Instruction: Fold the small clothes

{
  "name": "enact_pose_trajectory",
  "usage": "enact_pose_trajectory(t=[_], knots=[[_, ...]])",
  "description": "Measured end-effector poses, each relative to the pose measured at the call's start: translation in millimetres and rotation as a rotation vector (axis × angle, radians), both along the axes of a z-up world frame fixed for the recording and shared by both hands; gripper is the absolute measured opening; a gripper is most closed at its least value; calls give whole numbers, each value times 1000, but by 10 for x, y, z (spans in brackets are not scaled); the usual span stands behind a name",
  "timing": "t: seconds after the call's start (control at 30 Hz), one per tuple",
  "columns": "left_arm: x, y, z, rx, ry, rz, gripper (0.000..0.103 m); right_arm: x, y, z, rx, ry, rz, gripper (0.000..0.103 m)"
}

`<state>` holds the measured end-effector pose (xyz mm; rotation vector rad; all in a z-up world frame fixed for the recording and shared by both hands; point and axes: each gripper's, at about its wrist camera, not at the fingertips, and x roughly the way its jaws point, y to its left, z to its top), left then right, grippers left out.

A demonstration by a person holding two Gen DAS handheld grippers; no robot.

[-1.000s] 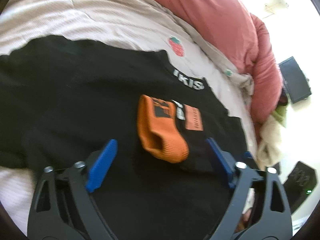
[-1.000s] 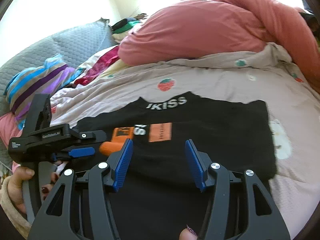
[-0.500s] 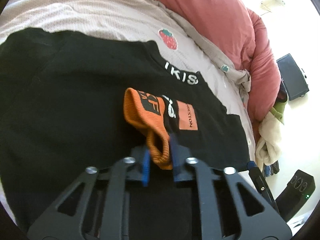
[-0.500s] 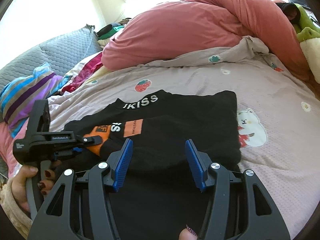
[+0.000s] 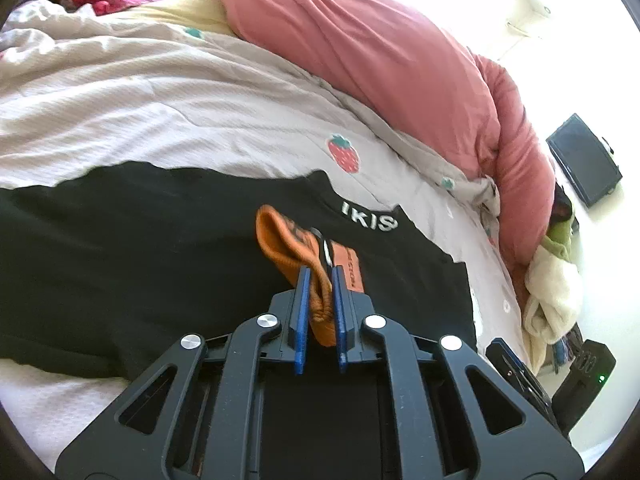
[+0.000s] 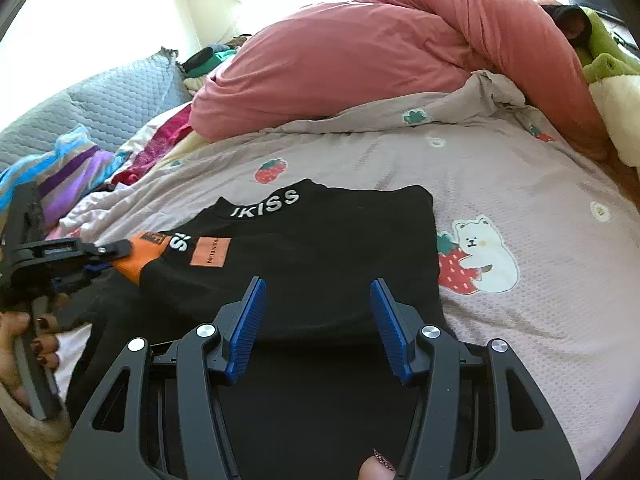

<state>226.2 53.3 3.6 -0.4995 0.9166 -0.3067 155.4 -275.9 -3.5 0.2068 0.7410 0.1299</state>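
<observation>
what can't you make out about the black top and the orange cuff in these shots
- Black top, lower part: hidden behind the right gripper in the right wrist view.
- Orange cuff, its pinched end: covered by the left gripper in the left wrist view.
- Orange patch lettering: too small to read.
- White lettering: partly folded out of sight in the left wrist view.

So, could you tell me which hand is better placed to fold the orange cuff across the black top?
Left. The left gripper is already shut on the orange cuff; the right gripper hangs open over the black top, holding nothing.

Black garment's (image 6: 304, 264) near edge behind right hand-held gripper (image 6: 318, 320)
</observation>
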Motion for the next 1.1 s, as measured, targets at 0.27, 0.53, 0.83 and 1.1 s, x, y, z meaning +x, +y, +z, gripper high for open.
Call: enact_pose_trajectory(t=[0.27, 0.53, 0.83, 1.1], knots=[[-29, 179, -65, 17, 33, 25, 7, 93, -74, -49, -25, 24, -47, 53], [84, 28, -471, -10, 168, -24, 52, 91, -107, -55, -14, 29, -55, 53], [-7, -42, -347, 18, 90, -39, 4, 67, -145, -59, -13, 26, -63, 53], [-37, 83, -189, 151, 75, 11, 7, 188, -120, -91, -46, 45, -49, 53]])
